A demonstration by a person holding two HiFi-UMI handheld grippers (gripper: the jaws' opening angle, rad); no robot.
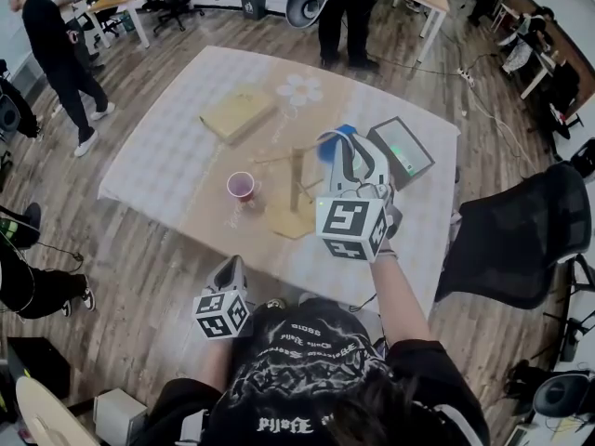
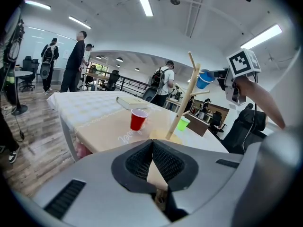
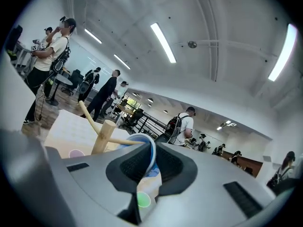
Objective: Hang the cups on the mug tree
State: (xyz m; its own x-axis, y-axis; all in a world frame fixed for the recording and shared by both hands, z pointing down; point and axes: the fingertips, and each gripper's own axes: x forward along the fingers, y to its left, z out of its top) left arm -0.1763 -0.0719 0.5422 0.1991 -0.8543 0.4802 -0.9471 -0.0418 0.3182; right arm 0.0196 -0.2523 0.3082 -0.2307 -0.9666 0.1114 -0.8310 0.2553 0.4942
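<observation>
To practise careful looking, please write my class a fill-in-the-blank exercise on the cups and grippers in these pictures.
1. The held cup in the right gripper is coloured ___.
2. The left gripper is empty, with its jaws ___.
3. The red cup stands upright on the ___.

Missing words: blue; shut; table.
</observation>
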